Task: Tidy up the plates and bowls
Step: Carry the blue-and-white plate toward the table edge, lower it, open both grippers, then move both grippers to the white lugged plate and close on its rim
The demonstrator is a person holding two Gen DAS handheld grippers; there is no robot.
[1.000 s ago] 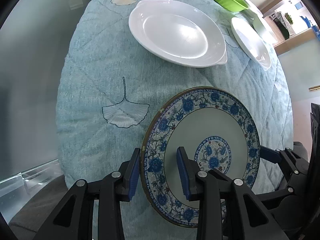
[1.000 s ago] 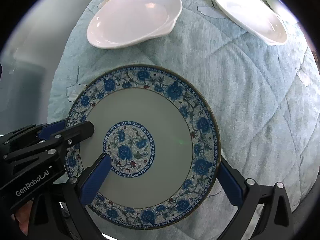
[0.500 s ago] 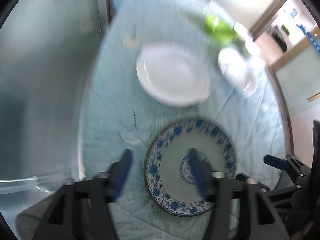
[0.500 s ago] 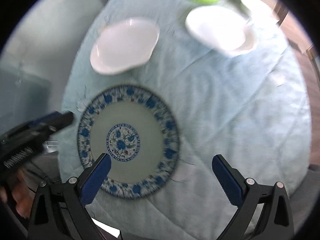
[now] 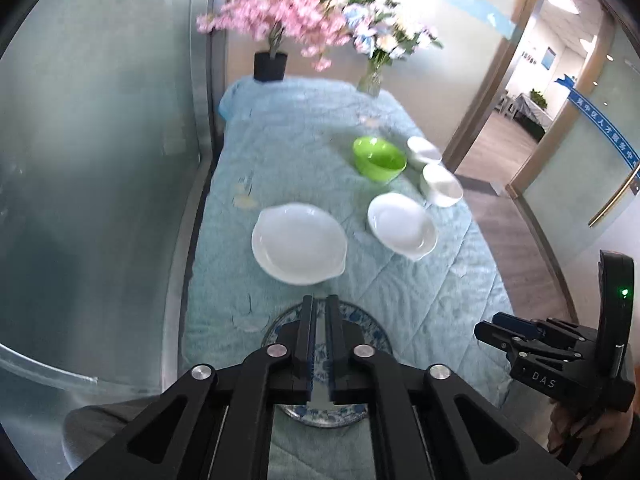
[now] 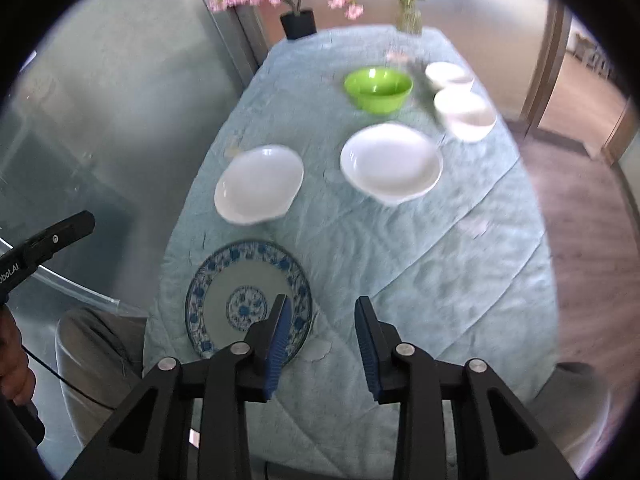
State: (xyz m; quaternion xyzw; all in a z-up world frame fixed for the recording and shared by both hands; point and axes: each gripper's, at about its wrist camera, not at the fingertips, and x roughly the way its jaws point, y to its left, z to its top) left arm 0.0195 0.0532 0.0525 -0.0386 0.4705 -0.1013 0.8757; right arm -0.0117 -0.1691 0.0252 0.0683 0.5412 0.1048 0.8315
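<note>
A blue-and-white patterned plate lies flat near the front edge of the table. In the left wrist view it is mostly hidden behind my fingers. My left gripper hangs high above it, jaws closing to a narrow gap with nothing between them. My right gripper hovers right of the plate, jaws closing, also with nothing between them. Further back sit a white oval dish with handles, a white deep plate, a green bowl and two small white bowls.
A light blue quilted cloth covers the long table. A black pot of pink blossoms and a glass vase stand at its far end. A glass wall runs along the left, and a doorway opens at the right. A grey chair stands front left.
Both grippers have risen and tilted up, away from the patterned plate. The left one came off the plate's rim. Both pairs of jaws are narrower. The plate stays on the cloth.
</note>
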